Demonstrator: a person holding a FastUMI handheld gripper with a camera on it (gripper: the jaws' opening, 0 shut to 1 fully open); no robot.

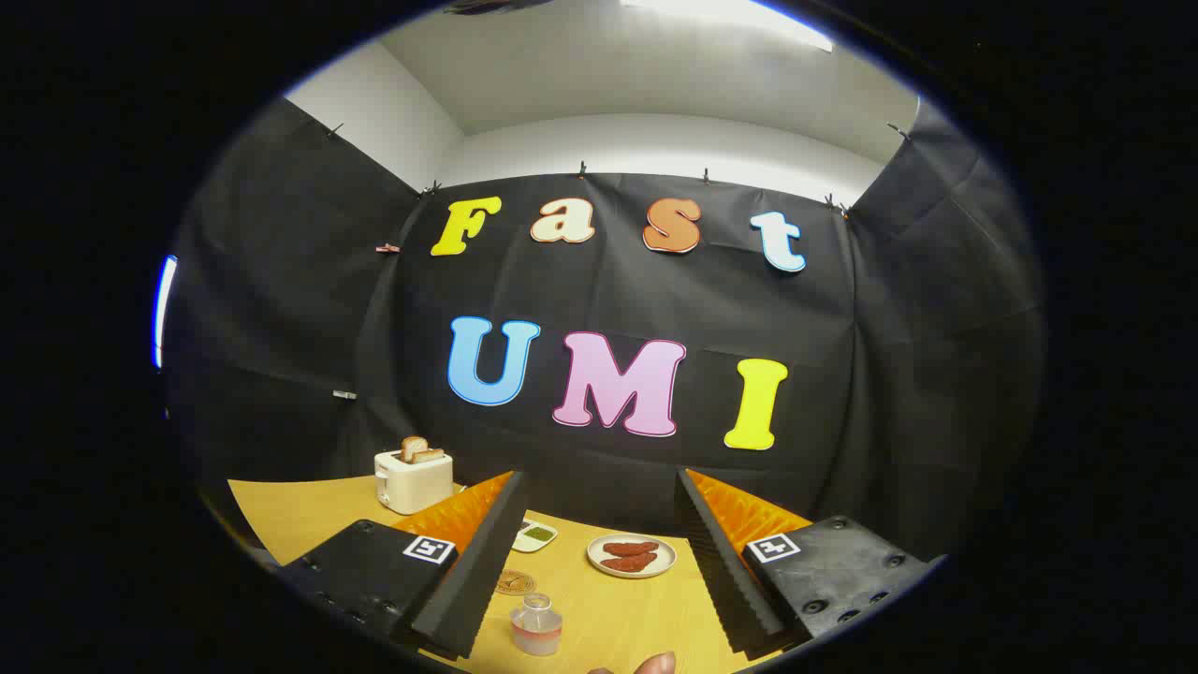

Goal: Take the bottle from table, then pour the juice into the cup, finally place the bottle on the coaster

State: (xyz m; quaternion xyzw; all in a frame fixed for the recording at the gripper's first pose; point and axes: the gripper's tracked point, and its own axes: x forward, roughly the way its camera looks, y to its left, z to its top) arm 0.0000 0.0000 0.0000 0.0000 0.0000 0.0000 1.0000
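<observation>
- Bottle (536,625) stands upright on the table (599,608), between the spread fingers of the gripper (599,562), not gripped yet.
- Coaster (515,582) lies just beyond the bottle, bare.
- Beyond them stand a plate (632,555) and a toaster (413,479).
- All three steps seem left.

Cloth-walled demo booth: table (309,515), toaster (413,480).

A bright ceiling light (739,14) at twelve o'clock glares white; the black walls stay dim. Fisheye bending curves the edges. The wooden table (608,608) is evenly lit and sharp.
</observation>
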